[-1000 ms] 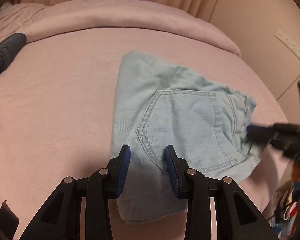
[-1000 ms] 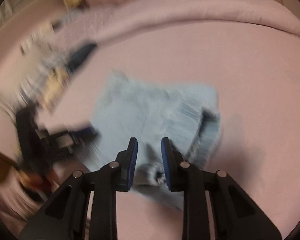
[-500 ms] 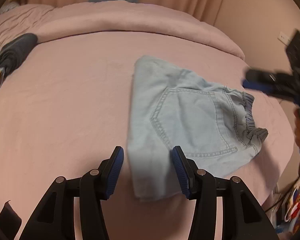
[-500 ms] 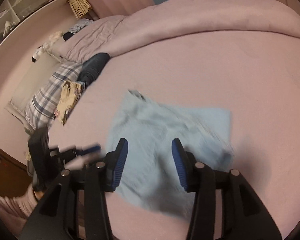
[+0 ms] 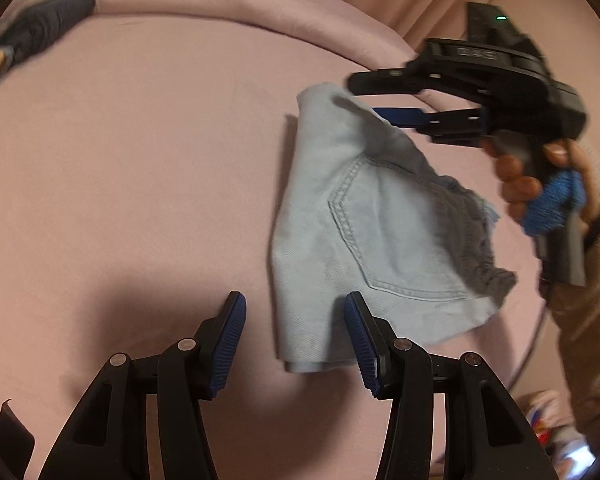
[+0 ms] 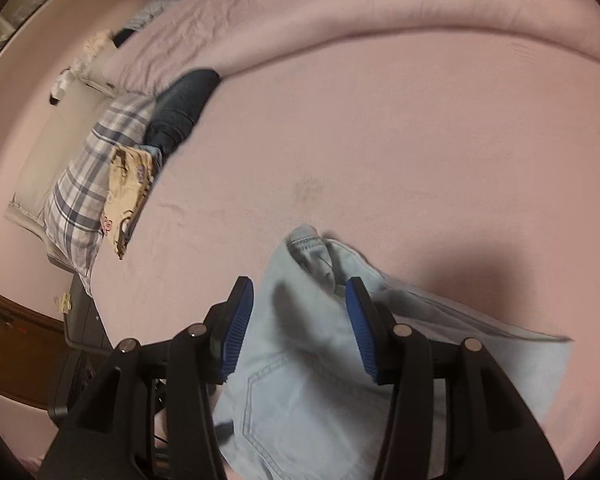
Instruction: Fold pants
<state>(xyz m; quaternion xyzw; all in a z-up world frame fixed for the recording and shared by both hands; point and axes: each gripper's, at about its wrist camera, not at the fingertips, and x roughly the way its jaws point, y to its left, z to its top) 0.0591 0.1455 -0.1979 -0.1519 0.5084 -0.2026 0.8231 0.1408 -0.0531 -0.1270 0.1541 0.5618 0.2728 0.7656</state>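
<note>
Filling both views: a bed (image 5: 140, 168) under a pink cover, its pink duvet (image 6: 380, 12) bunching along the far edge. Lying folded near the bed's right side: light blue denim pants (image 5: 364, 232), back pocket facing up, gathered waistband pointing toward the bed's right edge. Resting at the head end: a checked pillow (image 6: 88, 184), a patterned cream cloth (image 6: 128, 184) and a dark garment (image 6: 180, 108). Hovering over the pants' near corner: the left claw (image 5: 294, 334), standing about half open, gripping nothing, one pad over denim and the other over bare cover. Hanging above the pants' far fold: the right claw (image 6: 300, 318), gripped in a person's hand (image 5: 540, 176), also standing about half open, pads clear of the cloth, holding nothing.
</note>
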